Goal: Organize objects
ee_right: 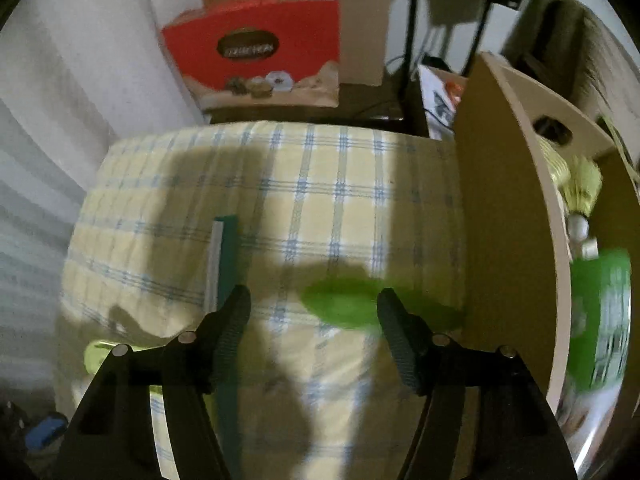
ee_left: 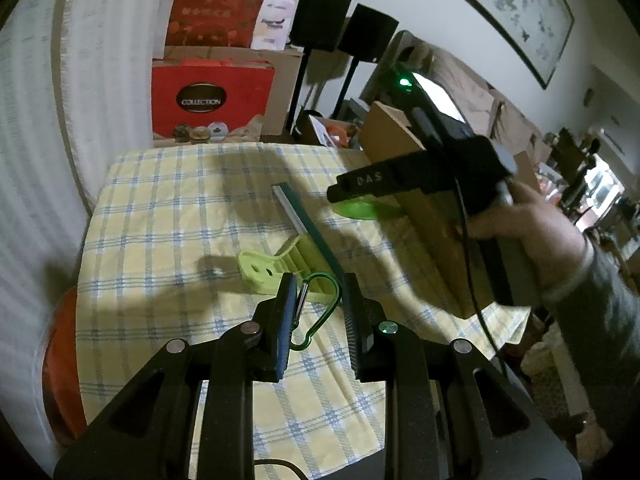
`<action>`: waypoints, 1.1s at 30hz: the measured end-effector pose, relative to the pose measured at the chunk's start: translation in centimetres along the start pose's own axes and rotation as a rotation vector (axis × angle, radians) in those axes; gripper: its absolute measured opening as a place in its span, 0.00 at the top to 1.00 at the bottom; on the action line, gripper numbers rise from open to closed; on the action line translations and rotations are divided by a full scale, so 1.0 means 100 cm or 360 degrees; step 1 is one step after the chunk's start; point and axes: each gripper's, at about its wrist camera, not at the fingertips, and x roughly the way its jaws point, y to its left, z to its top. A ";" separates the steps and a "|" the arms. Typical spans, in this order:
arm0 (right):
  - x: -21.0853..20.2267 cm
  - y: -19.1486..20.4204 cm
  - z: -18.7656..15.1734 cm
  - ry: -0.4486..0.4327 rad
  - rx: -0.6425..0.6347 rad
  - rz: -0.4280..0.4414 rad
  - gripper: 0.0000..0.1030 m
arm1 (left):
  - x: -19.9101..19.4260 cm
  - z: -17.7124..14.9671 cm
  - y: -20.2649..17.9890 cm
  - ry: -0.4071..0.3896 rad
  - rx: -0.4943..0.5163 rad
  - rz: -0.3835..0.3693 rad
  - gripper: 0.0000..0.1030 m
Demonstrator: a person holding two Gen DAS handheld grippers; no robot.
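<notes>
A green carabiner (ee_left: 318, 312) lies on the checked tablecloth (ee_left: 168, 216) between the fingers of my left gripper (ee_left: 319, 312), which is open around it. Just beyond lie a lime-green plastic clip (ee_left: 276, 268) and a dark green strip with a pale edge (ee_left: 308, 232), also in the right wrist view (ee_right: 224, 256). My right gripper (ee_right: 314, 316) is open and empty above the cloth, beside a green lid-like object (ee_right: 344, 304), which also shows in the left wrist view (ee_left: 360, 208). The right gripper's body (ee_left: 424, 176) shows in the left wrist view next to the cardboard box (ee_left: 424, 216).
The open cardboard box (ee_right: 500, 216) stands at the table's right edge and holds a yellow shuttlecock (ee_right: 580, 188) and a green item (ee_right: 600, 320). Red gift boxes (ee_left: 212, 92) and speaker stands (ee_left: 324, 16) stand behind the table. A white wall is at left.
</notes>
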 end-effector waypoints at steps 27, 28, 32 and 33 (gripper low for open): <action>0.050 -0.003 0.018 0.0506 -0.0776 0.0041 0.30 | 0.002 -0.001 -0.005 0.0015 0.0005 -0.0061 0.79; 0.050 -0.002 0.019 0.0517 -0.0781 0.0046 0.30 | 0.002 -0.001 -0.004 0.0013 -0.0001 -0.0064 0.79; 0.045 0.003 0.018 0.0515 -0.0829 0.0085 0.45 | 0.004 0.000 -0.005 0.0009 -0.0008 -0.0072 0.79; 0.044 0.005 0.016 0.0512 -0.0836 0.0093 0.51 | 0.004 0.000 -0.005 0.0010 -0.0011 -0.0077 0.79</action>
